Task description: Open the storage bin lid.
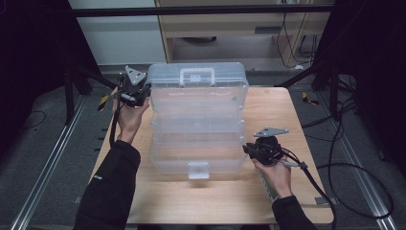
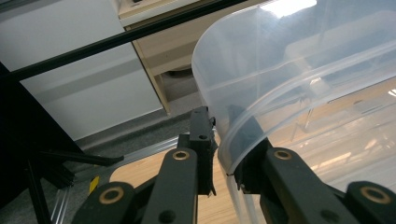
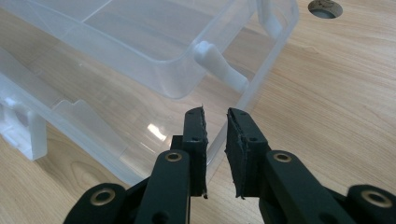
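A clear plastic tiered box (image 1: pixel 196 124) lies spread open on the wooden table (image 1: pixel 215 196), its lid (image 1: pixel 196 79) with a white handle at the far end and a white latch (image 1: pixel 198 170) at the near end. My left gripper (image 1: pixel 143 91) is at the lid's far left corner. In the left gripper view its jaws (image 2: pixel 224 126) straddle the lid's curved rim (image 2: pixel 289 60), one pad outside and one inside, closed on it. My right gripper (image 1: pixel 246 148) is at the base's near right corner, and its jaws (image 3: pixel 215 112) clamp the base wall (image 3: pixel 116 140).
A wooden cabinet (image 1: pixel 225 28) and a white panel stand behind the table, with black frame bars to either side. Cables (image 1: pixel 354 167) trail over the floor on the right. Bare table wood lies in front of the box, and a round hole (image 3: pixel 325 7) is in the tabletop.
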### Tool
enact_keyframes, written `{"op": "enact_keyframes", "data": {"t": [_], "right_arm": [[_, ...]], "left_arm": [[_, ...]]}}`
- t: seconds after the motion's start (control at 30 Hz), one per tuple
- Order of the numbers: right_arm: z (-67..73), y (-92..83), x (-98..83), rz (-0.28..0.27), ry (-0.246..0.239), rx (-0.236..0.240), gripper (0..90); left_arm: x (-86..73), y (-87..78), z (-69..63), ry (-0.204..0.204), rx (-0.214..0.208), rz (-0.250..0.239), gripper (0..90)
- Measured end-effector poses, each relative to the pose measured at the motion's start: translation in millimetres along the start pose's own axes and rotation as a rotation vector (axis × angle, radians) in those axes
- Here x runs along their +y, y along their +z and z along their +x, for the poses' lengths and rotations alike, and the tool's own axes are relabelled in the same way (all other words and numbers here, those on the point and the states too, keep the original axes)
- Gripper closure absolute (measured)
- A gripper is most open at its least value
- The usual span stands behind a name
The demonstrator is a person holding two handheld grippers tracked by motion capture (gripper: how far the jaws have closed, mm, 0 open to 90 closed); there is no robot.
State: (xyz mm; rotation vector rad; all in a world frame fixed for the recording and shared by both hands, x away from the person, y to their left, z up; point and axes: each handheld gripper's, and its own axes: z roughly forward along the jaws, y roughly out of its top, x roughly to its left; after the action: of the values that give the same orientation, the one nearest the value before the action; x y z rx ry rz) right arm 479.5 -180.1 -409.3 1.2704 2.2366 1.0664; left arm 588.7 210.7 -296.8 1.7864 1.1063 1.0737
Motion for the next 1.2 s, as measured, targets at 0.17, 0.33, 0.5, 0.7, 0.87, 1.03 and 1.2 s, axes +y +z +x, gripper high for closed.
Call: {"op": "enact_keyframes", "data": {"t": [0.17, 0.33, 0.5, 0.7, 0.87, 1.03, 1.2], "right_arm": [[-0.2, 0.1, 0.1, 0.0, 0.0, 0.001, 77.8], [-0.6, 0.2, 0.2, -0.001, -0.001, 0.003, 77.8], [-0.6, 0.2, 0.2, -0.001, 0.0, 0.004, 77.8], [-0.8, 0.2, 0.3, -0.001, -0.001, 0.004, 77.8], [-0.7, 0.2, 0.3, -0.001, 0.001, 0.005, 77.8], [-0.7, 0.2, 0.3, 0.0, 0.002, 0.005, 77.8], [-0.6, 0.2, 0.4, 0.0, 0.004, 0.005, 77.8]], "left_arm": [[0.9, 3.7, 0.4, -0.007, 0.004, -0.002, 79.7], [2.0, 7.3, 0.7, -0.01, 0.008, -0.002, 80.2], [2.2, 11.1, 2.0, -0.025, 0.006, -0.006, 80.7], [5.3, 16.3, 2.8, -0.023, 0.009, 0.005, 81.0], [6.7, 20.8, 3.5, -0.03, 0.011, 0.007, 81.3], [8.9, 26.3, 4.1, -0.03, 0.016, 0.016, 81.5], [8.6, 31.7, 5.2, -0.045, 0.015, 0.01, 82.0]]}}
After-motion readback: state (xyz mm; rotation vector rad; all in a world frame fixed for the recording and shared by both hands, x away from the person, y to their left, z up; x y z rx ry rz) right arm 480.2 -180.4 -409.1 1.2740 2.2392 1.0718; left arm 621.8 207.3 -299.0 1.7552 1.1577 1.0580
